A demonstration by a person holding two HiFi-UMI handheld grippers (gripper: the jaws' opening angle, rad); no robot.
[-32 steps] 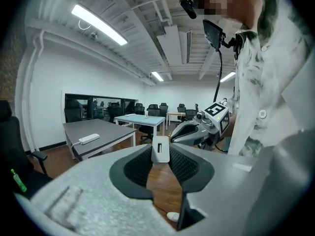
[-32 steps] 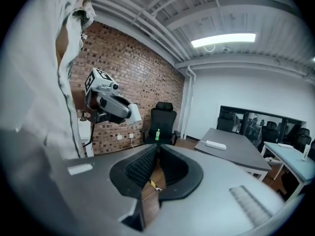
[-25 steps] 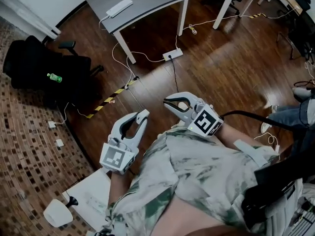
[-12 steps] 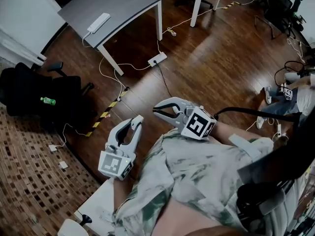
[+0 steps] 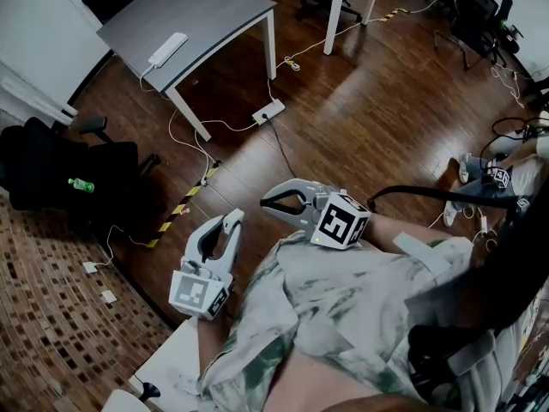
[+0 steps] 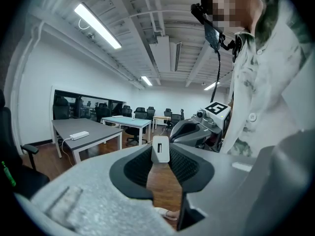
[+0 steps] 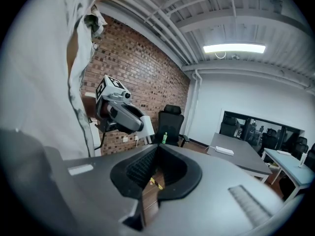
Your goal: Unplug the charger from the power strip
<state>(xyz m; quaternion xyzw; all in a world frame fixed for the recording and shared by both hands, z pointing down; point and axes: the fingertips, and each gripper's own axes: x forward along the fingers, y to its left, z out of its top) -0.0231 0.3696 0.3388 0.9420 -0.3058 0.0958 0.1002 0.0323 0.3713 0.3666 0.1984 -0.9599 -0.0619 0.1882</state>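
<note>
Green bottle [image 5: 79, 184] lies on black chair [image 5: 51, 166], far left. Charger [image 6: 160, 149], a small white block with dark slot, pinched at tips of left tongs [image 5: 232, 221], above wood floor [image 5: 369, 101]. Right tongs [image 5: 265, 203] pressed together, tips touching, nothing between. White power strip [image 5: 268, 112] on floor beside leg of gray surface [image 5: 214, 7], well apart from charger and both tongs. Second strip [image 5: 167, 49] near surface's left edge. Marker cube [image 5: 340, 222] on right tongs: black square pattern only.
</note>
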